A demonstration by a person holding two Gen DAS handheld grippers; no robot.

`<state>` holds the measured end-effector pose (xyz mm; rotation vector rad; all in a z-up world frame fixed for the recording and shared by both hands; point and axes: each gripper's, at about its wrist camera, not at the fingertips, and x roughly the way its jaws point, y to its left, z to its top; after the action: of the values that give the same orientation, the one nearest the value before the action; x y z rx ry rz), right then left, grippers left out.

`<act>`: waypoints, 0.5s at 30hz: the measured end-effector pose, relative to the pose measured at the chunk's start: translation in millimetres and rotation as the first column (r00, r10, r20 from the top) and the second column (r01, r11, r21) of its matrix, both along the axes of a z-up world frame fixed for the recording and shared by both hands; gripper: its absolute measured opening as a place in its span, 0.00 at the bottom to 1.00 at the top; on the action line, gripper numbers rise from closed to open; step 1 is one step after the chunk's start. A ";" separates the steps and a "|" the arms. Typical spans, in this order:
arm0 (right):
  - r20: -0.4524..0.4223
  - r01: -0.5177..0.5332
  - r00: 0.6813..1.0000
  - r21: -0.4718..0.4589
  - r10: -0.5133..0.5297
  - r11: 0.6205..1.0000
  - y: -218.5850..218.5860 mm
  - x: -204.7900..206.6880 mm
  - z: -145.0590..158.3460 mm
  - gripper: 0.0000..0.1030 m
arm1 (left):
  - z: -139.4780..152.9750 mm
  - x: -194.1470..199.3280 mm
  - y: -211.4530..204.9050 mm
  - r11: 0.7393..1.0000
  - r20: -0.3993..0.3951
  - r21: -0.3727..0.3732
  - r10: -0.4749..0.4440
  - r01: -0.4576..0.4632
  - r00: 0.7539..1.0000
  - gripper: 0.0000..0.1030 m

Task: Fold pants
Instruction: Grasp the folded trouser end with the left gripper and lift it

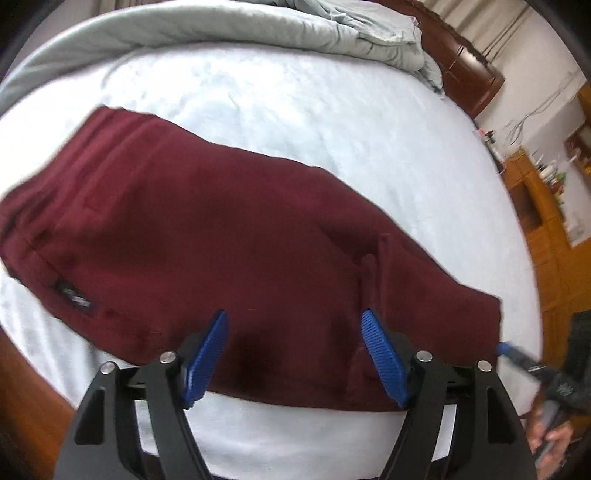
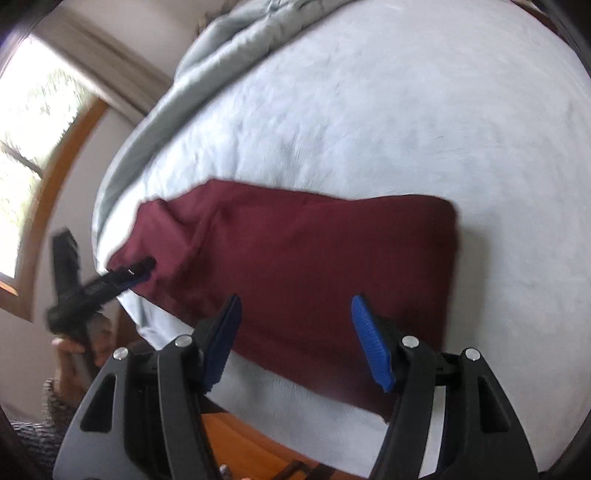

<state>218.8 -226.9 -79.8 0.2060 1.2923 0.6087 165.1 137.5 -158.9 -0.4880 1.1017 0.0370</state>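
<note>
Folded into a compact maroon block, pants (image 1: 229,236) lying flat on pale bed sheet (image 1: 295,110), waistband toward 10 o'clock. Above the near edge, left gripper (image 1: 294,356) and right gripper (image 2: 295,341), jaws apart, empty (fold seemingly near finished). Crumpled duvet (image 1: 332,33) at 12.

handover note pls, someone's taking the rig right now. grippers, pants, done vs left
Left gripper: open, holding nothing, over the near edge of the pants.
Right gripper: open, holding nothing, also at the near edge.
Pants: maroon, lying flat on the pale blue bed sheet as a compact rectangle, apparently already folded over.
Left: hard to tell whether another fold is wanted; if so, regrasp an end and fold across, then smooth.
</note>
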 end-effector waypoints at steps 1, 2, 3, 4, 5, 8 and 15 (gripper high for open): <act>-0.005 -0.016 1.000 -0.020 0.016 1.000 9.1 2.0 -5.2 0.59 | -3.1 4.0 -6.8 1.000 0.000 0.011 -0.012 0.012 1.000 0.73; -0.012 -0.024 1.000 -0.053 0.023 0.998 13.9 2.2 -11.1 0.59 | -5.9 6.1 -10.8 0.999 -0.010 0.037 -0.021 0.021 1.000 0.73; -0.032 -0.030 0.999 -0.100 0.027 0.995 19.3 4.0 -21.5 0.59 | -14.7 12.6 -19.4 0.996 -0.035 0.084 -0.038 0.041 0.999 0.73; -0.049 -0.037 0.998 -0.122 0.031 0.992 27.4 3.2 -30.5 0.60 | -21.9 16.8 -24.1 0.994 -0.051 0.099 -0.051 0.056 0.997 0.73; -0.058 -0.039 0.998 -0.146 0.031 0.988 37.1 -0.1 -40.1 0.61 | -27.6 19.8 -26.9 0.992 -0.064 0.112 -0.055 0.062 0.996 0.73; -0.026 -0.075 0.997 -0.205 0.071 0.976 49.1 -2.2 -42.8 0.67 | -31.0 25.4 -34.5 0.980 -0.062 0.179 -0.080 0.090 0.995 0.73; 0.008 -0.070 0.998 0.029 0.070 0.997 44.6 -4.4 1.9 0.67 | 7.8 -18.8 28.3 0.997 0.015 0.055 0.051 -0.052 0.999 0.73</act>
<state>214.4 -182.3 -77.9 0.1831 1.2889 0.6880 146.4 165.8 -151.1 -0.4663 1.0716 0.1087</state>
